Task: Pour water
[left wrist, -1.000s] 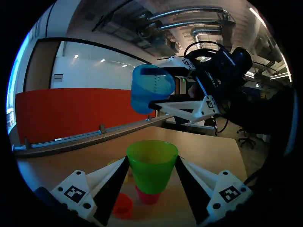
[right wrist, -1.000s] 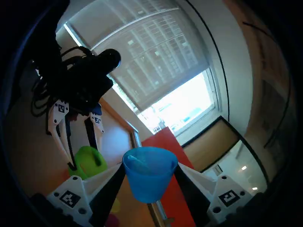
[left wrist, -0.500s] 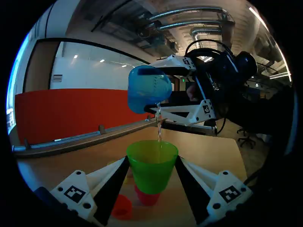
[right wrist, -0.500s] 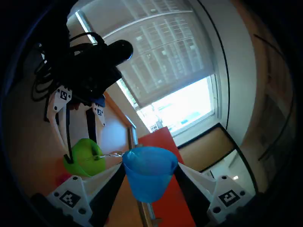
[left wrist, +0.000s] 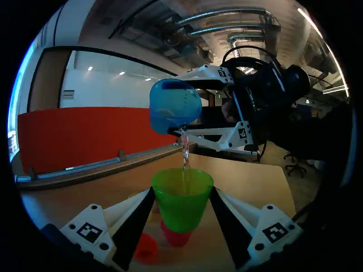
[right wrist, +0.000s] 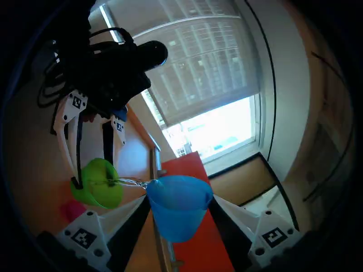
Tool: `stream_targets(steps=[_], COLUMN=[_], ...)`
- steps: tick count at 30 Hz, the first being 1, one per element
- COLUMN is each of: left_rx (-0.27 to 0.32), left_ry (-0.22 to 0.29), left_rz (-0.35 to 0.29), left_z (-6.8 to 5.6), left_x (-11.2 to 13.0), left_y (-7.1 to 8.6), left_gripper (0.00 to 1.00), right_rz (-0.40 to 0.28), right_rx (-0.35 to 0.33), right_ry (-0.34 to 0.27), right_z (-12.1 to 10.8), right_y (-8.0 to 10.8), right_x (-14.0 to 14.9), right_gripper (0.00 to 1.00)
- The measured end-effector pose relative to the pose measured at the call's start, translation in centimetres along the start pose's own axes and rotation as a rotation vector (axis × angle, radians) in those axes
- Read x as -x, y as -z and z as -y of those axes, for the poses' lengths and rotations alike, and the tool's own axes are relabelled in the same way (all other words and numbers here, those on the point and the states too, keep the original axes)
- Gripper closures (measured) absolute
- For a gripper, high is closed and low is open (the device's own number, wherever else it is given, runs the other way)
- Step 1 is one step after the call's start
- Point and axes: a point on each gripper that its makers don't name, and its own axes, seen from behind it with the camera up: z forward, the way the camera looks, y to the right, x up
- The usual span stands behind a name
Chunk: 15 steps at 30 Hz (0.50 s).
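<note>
Left gripper [left wrist: 182,192] jaws clamp the green plastic cup [left wrist: 181,208]; right gripper [right wrist: 179,201] jaws clamp the tilted blue plastic cup [right wrist: 178,220] above it. If either drifts, the thin water stream [left wrist: 184,152] could miss the rim, wetting the bench [left wrist: 254,181].

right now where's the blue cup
In the left gripper view the blue cup is up centre, tilted in the right gripper, just above the green cup and apart from it.

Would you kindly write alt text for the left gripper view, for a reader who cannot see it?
A tilted blue cup in the right tongs pours a thin stream of water into a green cup held between the left tongs, over a wooden table.
</note>
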Motion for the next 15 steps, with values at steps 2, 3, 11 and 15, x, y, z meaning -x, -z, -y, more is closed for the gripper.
stream_targets(steps=[2, 3, 11, 15], left_rx=[-0.001, -0.001, -0.001, -0.001], left_ry=[-0.002, -0.002, -0.005, -0.003], left_rz=[0.0, 0.0, -0.004, -0.007], left_z=[0.02, 0.0, -0.14, -0.18], left_x=[0.0, -0.03, -0.22, -0.16], left_y=[0.03, 0.05, 0.18, 0.25], left_gripper=[0.14, 0.14, 0.14, 0.14], right_rz=[0.0, 0.0, 0.001, 0.0], right_rx=[0.004, 0.005, 0.015, 0.021], right_ry=[0.008, 0.012, 0.053, 0.07], right_z=[-0.16, -0.22, -0.54, -0.82], right_y=[-0.07, -0.09, -0.36, -0.48], right_x=[-0.03, -0.05, -0.17, -0.31], right_gripper=[0.09, 0.09, 0.09, 0.09])
